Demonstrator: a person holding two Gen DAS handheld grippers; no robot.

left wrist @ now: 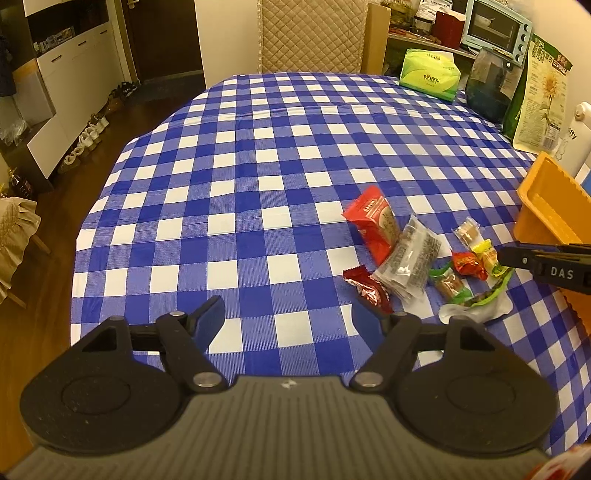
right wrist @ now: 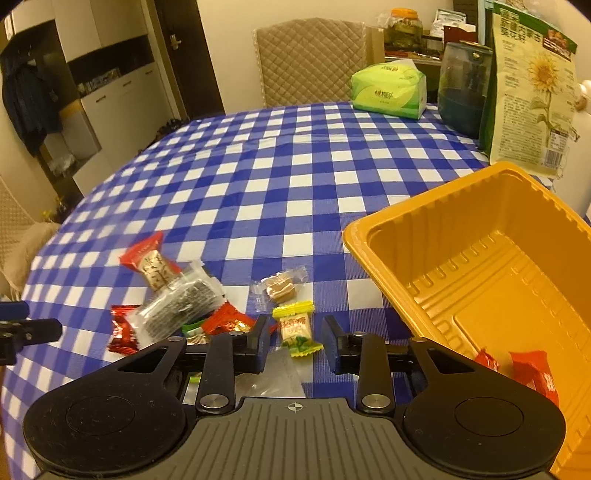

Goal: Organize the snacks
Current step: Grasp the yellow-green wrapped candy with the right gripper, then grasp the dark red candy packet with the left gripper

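Observation:
Several wrapped snacks lie on the blue checked tablecloth (left wrist: 258,184): a red packet (left wrist: 373,221), a grey clear packet (left wrist: 412,258), a dark red candy (left wrist: 369,291), a small red candy (left wrist: 469,264) and a yellow-green candy (right wrist: 295,328). An orange tray (right wrist: 480,280) stands to their right and holds red candies (right wrist: 535,376). My right gripper (right wrist: 295,345) is open, its fingers on either side of the yellow-green candy. My left gripper (left wrist: 288,314) is open and empty, just left of the pile.
A green tissue pack (left wrist: 430,74), a dark jar (left wrist: 487,85) and a sunflower seed bag (left wrist: 539,99) stand along the table's far right. A quilted chair (left wrist: 310,35) is behind the table. The table's left edge drops to the floor.

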